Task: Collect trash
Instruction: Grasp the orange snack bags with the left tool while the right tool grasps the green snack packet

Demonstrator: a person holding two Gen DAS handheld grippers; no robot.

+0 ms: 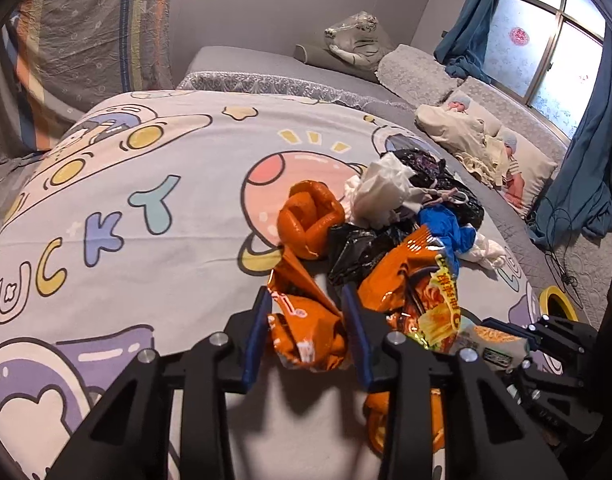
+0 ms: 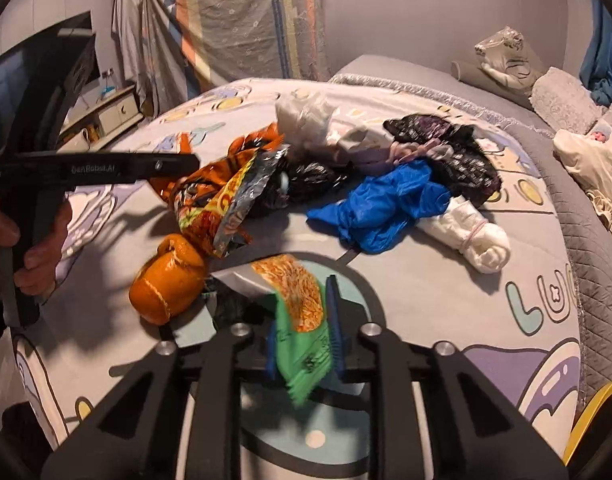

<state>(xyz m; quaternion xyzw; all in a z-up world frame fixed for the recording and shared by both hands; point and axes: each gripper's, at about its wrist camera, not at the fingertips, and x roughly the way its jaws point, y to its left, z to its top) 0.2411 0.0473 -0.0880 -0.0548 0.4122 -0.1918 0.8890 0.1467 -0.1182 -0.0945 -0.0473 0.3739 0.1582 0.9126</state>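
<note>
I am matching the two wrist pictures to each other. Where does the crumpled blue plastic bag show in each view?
Left wrist: the blue plastic bag lies right of centre, at the far right side of the trash pile, behind the orange noodle wrapper.
Right wrist: the bag lies right of centre, mid-height.
Shared landmark: the rolled white bundle touches the bag's right end in both.
</note>
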